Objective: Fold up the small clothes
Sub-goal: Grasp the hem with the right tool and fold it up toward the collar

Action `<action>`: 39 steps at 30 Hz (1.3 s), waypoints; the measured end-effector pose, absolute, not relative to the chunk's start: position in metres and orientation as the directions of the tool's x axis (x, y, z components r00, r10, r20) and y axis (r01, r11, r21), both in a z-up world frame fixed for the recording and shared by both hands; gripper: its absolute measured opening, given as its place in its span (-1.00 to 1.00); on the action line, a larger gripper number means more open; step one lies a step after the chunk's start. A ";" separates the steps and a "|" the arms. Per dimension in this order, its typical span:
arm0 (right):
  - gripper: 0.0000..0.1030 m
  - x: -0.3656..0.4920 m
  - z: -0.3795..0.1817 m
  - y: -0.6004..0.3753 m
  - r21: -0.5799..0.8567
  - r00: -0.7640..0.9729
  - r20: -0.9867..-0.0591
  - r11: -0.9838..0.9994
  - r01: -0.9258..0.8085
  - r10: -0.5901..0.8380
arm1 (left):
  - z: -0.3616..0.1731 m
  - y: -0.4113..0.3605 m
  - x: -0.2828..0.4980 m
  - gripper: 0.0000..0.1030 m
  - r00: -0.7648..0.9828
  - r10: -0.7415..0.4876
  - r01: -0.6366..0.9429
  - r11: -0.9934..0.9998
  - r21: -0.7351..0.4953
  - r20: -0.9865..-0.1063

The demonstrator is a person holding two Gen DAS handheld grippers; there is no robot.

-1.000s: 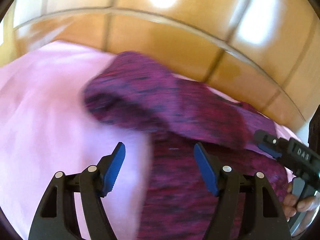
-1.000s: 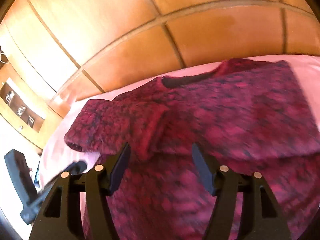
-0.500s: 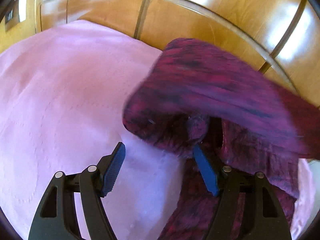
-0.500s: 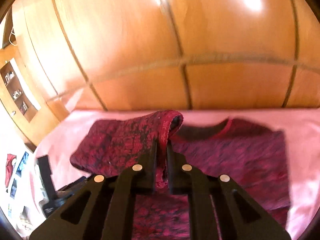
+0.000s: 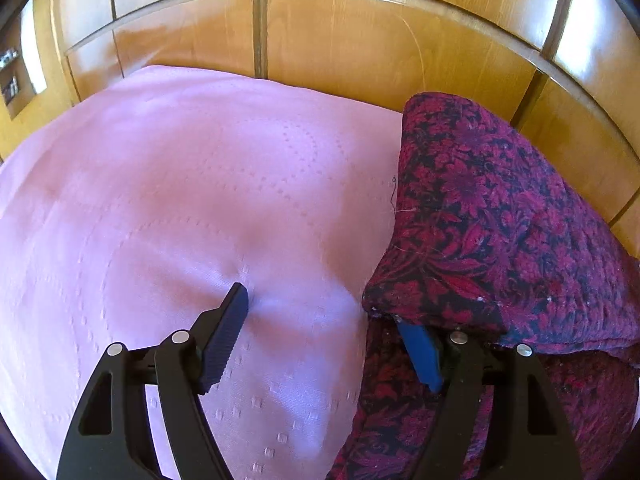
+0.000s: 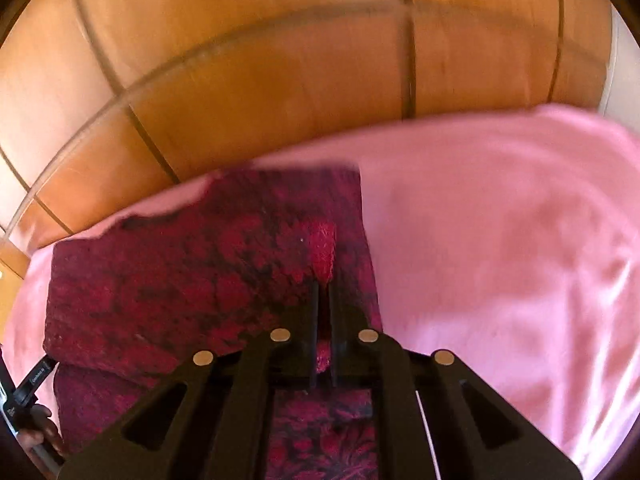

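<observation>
Your left tool (image 5: 320, 332) sits wide apart w/ nothing pinched: left pad over bare pink bedspread (image 5: 180, 208), right pad tucked under the folded edge of the magenta floral sweater (image 5: 500, 220). The bedspread has a dotted circle weave. Behind it runs glossy wood panelling (image 5: 340, 40) w/ grooved seams; a small wall niche at far left. Sweater lies on the bed's right part in that view. Your right tool (image 6: 323, 292) is clamped tight on a fold of the sweater, bedspread stretching off to its right.
</observation>
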State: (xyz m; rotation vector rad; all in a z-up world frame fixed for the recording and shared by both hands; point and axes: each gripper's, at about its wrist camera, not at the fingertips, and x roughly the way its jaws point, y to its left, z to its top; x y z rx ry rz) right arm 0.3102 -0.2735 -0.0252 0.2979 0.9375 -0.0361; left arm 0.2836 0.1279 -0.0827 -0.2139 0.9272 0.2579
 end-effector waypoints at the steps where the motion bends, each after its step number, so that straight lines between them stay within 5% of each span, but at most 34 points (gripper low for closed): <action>1: -0.93 0.309 -0.026 -0.273 0.238 0.600 -0.794 0.957 0.163 0.095 | -0.082 0.128 0.284 0.42 0.572 0.124 -0.306 0.949 -0.070 -0.811; 14: -0.91 0.296 -0.021 -0.281 0.283 0.613 -0.774 0.953 0.107 0.161 | -0.048 0.197 0.292 0.38 0.646 -0.336 -0.210 0.786 -0.582 -0.686; 25: -0.87 0.292 -0.028 -0.281 0.264 0.630 -0.759 0.962 0.065 0.165 | -0.076 0.187 0.387 0.38 0.550 -0.488 -0.220 0.698 -0.681 -0.678; 27: -0.86 0.292 -0.029 -0.281 0.262 0.633 -0.757 0.963 0.063 0.164 | -0.077 0.179 0.395 0.22 0.541 -0.503 -0.202 0.700 -0.685 -0.674; 28: -0.86 0.292 -0.029 -0.280 0.259 0.634 -0.756 0.964 0.064 0.161 | -0.074 0.172 0.398 -0.26 0.540 -0.495 -0.183 0.721 -0.668 -0.681; 30: -0.87 0.290 -0.027 -0.276 0.223 0.638 -0.758 0.973 0.057 0.136 | -0.063 0.160 0.396 -0.44 0.574 -0.416 -0.157 0.789 -0.594 -0.705; 34: -0.89 0.292 -0.034 -0.256 0.091 0.642 -0.765 0.995 0.034 0.048 | -0.083 0.134 0.388 -0.47 0.560 -0.226 -0.151 0.918 -0.367 -0.797; 37: -0.89 0.294 -0.037 -0.251 0.058 0.645 -0.764 0.998 0.037 0.020 | -0.089 0.133 0.389 -0.29 0.570 -0.212 -0.167 0.916 -0.365 -0.794; 39: -0.88 0.294 -0.036 -0.252 0.071 0.642 -0.766 0.997 0.041 0.028 | -0.080 0.131 0.388 0.00 0.574 -0.144 -0.198 0.931 -0.307 -0.806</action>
